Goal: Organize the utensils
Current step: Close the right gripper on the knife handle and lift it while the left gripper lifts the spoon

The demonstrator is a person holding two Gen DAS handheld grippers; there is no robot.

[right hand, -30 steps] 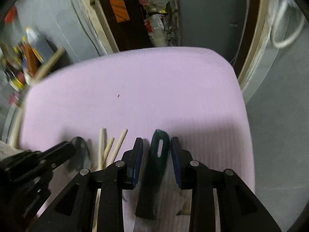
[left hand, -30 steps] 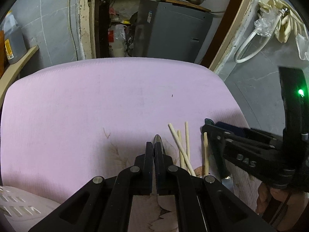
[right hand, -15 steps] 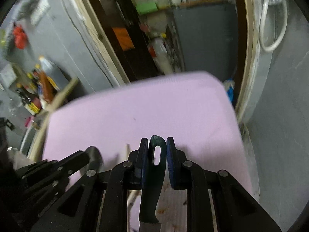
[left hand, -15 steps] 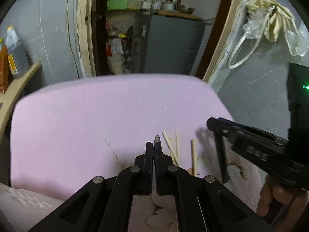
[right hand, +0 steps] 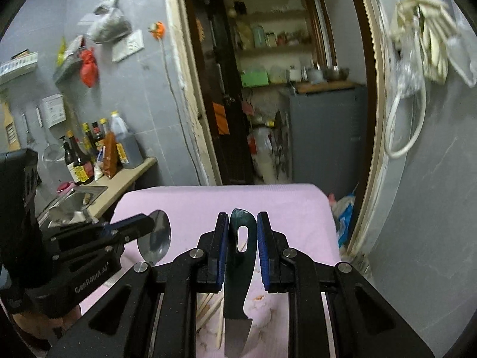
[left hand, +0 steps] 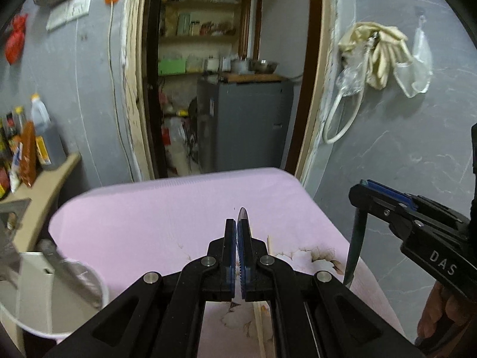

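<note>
Setting: a grey-tiled kitchen corner with an open doorway onto a pantry, and in front of it a table point(left hand: 167, 208) under a pink cloth with a flower print at its near end.

Item 1, knife point(right hand: 238, 256): dark green handle with a slotted hole, blade pointing back toward the camera. The right gripper point(right hand: 240, 226) pinches the handle between its blue pads. A second ago the knife lay flat on the cloth with the jaws spread around it; half a second ago they had closed; now it hangs in the air above the near right part of the table, seen from the left wrist view as a dark handle dangling below the fingers.

Item 2, spoon point(right hand: 155, 240): metal, bowl end forward. The left gripper point(left hand: 237, 232) is pressed together on its handle, with only the bowl's edge showing past the tips. It was low over the cloth a second ago and is now raised clear of it.

Item 3, chopsticks point(right hand: 208, 307): several pale wooden sticks, left lying on the cloth beneath both grippers, partly hidden.

Item 4, white round container point(left hand: 59, 292): at the left edge of the table, low in the left wrist view, blurred; contents cannot be made out.

Judgement: both pickups appear complete and both utensils are in transit. Sorting them into a holder comes next, likely the white container, and the chopsticks remain to be gathered.
</note>
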